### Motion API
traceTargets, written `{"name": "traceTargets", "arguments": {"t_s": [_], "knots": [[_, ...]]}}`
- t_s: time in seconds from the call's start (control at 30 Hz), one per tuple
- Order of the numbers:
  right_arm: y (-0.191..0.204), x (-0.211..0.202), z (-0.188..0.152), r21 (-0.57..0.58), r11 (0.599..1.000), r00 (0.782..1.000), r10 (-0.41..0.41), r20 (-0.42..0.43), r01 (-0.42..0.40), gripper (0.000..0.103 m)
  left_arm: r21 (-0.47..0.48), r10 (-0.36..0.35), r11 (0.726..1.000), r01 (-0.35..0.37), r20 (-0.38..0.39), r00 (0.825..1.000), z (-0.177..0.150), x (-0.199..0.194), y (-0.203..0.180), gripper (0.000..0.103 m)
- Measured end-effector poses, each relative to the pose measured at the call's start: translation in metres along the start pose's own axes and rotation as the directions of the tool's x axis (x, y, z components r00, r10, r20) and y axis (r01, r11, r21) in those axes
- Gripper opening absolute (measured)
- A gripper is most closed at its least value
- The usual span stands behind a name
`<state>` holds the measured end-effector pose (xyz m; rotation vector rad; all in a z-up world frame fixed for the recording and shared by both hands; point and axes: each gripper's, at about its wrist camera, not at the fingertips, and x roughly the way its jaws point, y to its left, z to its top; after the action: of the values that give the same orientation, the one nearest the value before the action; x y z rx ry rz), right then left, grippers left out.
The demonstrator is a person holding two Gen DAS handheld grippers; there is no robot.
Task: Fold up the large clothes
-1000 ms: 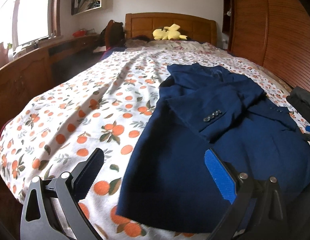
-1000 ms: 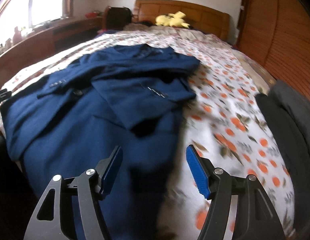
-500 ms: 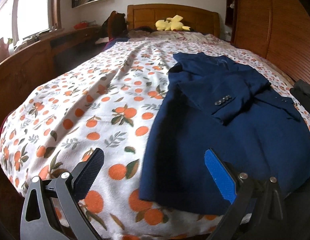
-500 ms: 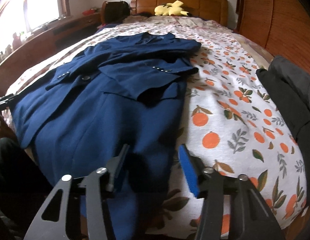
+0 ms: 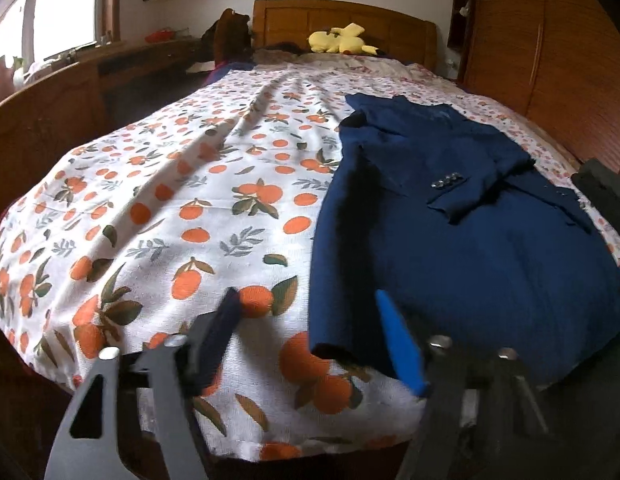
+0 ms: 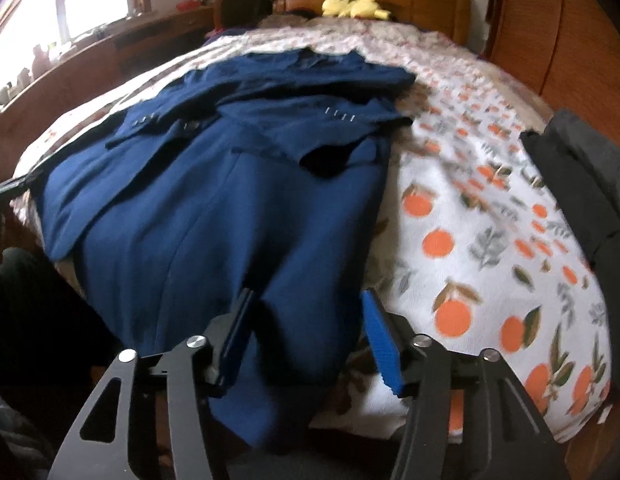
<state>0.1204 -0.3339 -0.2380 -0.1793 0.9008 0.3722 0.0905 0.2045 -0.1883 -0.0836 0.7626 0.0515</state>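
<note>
Left gripper [image 5: 310, 336] closing, pads not touching yet; jacket [image 5: 450, 232] near-left hem corner sits between them. Jacket lies flat on bed [image 5: 170, 200], right half, sleeves folded in, collar far. Right gripper [image 6: 306, 320] opening, near-right hem between its pads, no contact visible.

A navy jacket [image 5: 450, 232] lies on the right of an orange-print bed [image 5: 182, 200], its near corner between the closing left tool [image 5: 310, 344] jaws.
</note>
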Motion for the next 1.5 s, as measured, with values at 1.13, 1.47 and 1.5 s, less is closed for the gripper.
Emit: {"name": "traceTargets", "arguments": {"t_s": [1.13, 1.47, 1.5], "knots": [[-0.017, -0.198, 0.116, 0.028, 0.991, 0.852, 0.097, 0.515, -0.129, 0.004, 0.115, -0.266, 0.964, 0.240, 0.413, 0.871, 0.171, -0.222, -0.116, 0.003], [-0.041, -0.291, 0.098, 0.014, 0.990, 0.758, 0.101, 0.644, -0.143, 0.004, 0.142, -0.290, 0.957, 0.254, 0.540, 0.790, 0.202, -0.306, -0.139, 0.004], [-0.045, -0.297, 0.096, 0.020, 0.991, 0.752, 0.089, 0.653, -0.134, 0.004, 0.144, -0.287, 0.958, 0.250, 0.542, 0.789, 0.204, -0.308, -0.141, 0.004]]}}
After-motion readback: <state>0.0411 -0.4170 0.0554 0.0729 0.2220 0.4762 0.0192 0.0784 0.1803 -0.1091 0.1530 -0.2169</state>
